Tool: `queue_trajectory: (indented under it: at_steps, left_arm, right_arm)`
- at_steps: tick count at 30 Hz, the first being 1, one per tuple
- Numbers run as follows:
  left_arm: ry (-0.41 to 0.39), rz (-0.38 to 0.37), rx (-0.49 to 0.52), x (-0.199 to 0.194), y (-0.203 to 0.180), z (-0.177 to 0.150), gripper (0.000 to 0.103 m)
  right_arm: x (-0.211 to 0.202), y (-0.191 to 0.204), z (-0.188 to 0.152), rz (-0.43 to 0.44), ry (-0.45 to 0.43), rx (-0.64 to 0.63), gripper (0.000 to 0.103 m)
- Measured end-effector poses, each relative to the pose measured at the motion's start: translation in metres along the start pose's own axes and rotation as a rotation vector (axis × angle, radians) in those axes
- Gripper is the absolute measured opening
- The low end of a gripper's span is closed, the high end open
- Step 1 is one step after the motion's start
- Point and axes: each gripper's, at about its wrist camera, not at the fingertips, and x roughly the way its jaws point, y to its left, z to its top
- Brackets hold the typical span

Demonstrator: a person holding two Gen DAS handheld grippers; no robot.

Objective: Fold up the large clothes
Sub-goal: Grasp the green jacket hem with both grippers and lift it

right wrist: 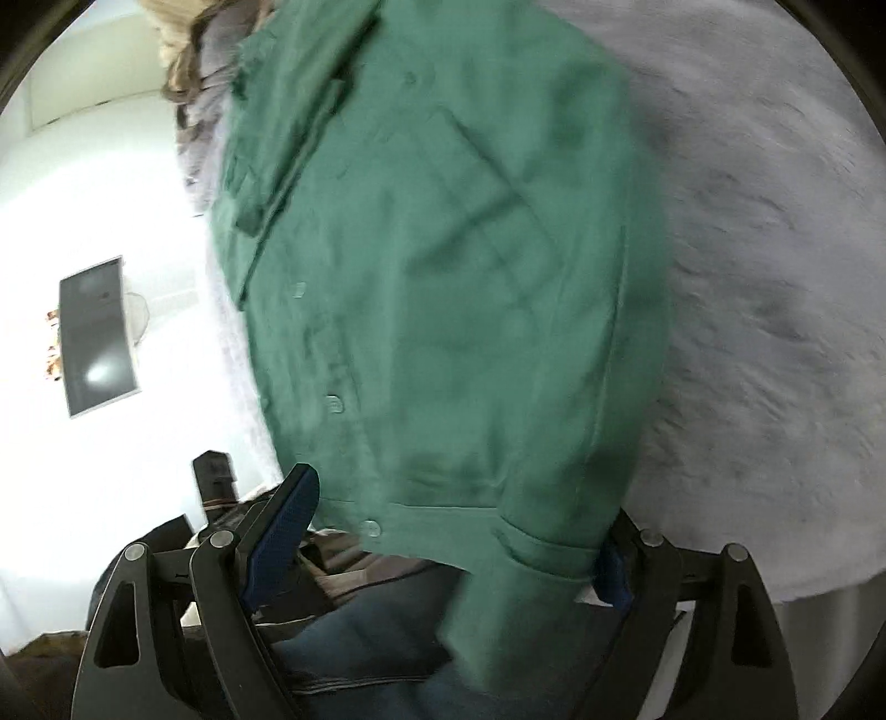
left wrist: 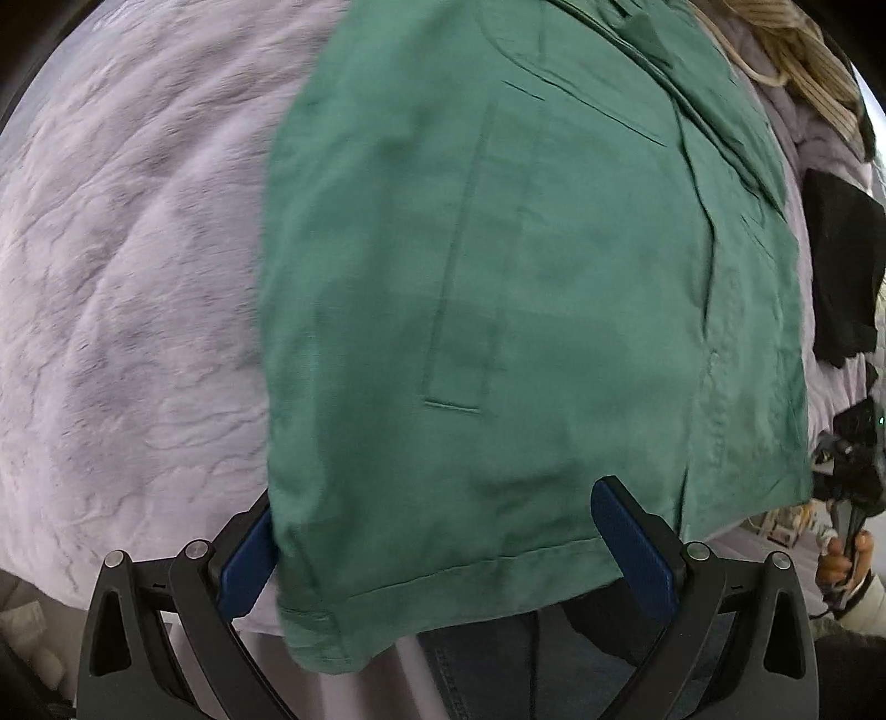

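Nearest me, my left gripper [left wrist: 443, 548] stands with its jaws spread wide, and the hem of the green shirt [left wrist: 526, 277] drapes between the blue pads [left wrist: 631, 548] without being pinched; the cloth covers the tip of the left-hand pad. My right gripper [right wrist: 448, 537] is likewise released, jaws wide, with the shirt's lower corner hanging between them and hiding most of the right-hand pad. Neither pair presses on the fabric as far as I can see.

Below both grippers I see blue jeans [right wrist: 360, 648], with the shirt's bottom edge overhanging toward them. In the left view, at the right margin, a hand [left wrist: 844, 559] grips the handle of the other tool.

The shirt lies spread on a pale lilac fleece blanket [left wrist: 127, 277], which surrounds it on both sides. It is a woven, button-front garment; buttons [right wrist: 333, 403] run along the placket in the right view, and a stitched narrow panel shows in the left view. It looks already folded inward, with a sleeve or side panel laid over the body, and lightly creased.

Farther on, a black item [left wrist: 841, 271] rests on the blanket just beside the shirt. Beyond the collar end lies a beige ribbed garment [left wrist: 797, 50]. Off the bed, a dark screen [right wrist: 97, 338] hangs on a bright white wall.
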Motion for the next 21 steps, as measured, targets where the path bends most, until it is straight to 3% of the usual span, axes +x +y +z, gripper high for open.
queue_trajectory:
  at_steps: [5, 8, 10, 11, 12, 13, 14, 15, 18, 21]
  left_arm:
    - [0.025, 0.018, 0.009, 0.012, -0.004, -0.001, 0.103]
    - [0.034, 0.049, 0.016, 0.02, -0.011, 0.002, 0.103]
    - [0.028, 0.072, 0.031, 0.024, -0.023, 0.005, 0.1]
    - [0.015, 0.092, 0.042, 0.024, -0.03, 0.005, 0.09]
    - [0.008, 0.114, 0.047, 0.024, -0.032, 0.005, 0.083]
    - [-0.003, 0.129, 0.046, 0.02, -0.033, 0.004, 0.077]
    - [-0.014, 0.131, 0.043, 0.017, -0.033, 0.004, 0.065]
    - [-0.022, 0.127, 0.038, 0.013, -0.032, 0.004, 0.049]
    - [-0.029, 0.065, 0.004, 0.0, -0.026, 0.009, 0.016]
    - [-0.037, -0.14, -0.115, -0.021, -0.012, 0.018, 0.014]
  right_arm:
    - [0.012, -0.019, 0.003, -0.087, 0.028, 0.075, 0.089]
    - [0.013, -0.025, 0.0, -0.091, 0.025, 0.113, 0.089]
    - [0.014, -0.024, -0.001, -0.102, 0.015, 0.128, 0.089]
    - [0.014, -0.022, -0.002, -0.103, 0.014, 0.134, 0.089]
    - [0.016, -0.021, -0.001, -0.109, 0.017, 0.137, 0.083]
    - [0.015, -0.021, -0.001, -0.123, 0.019, 0.138, 0.063]
    - [0.015, -0.02, -0.001, -0.141, 0.025, 0.136, 0.048]
    - [0.019, -0.017, -0.001, -0.155, 0.036, 0.128, 0.023]
    - [0.014, -0.009, -0.001, -0.088, 0.015, 0.107, 0.012]
    - [-0.005, 0.002, 0.0, 0.098, -0.048, 0.106, 0.01]
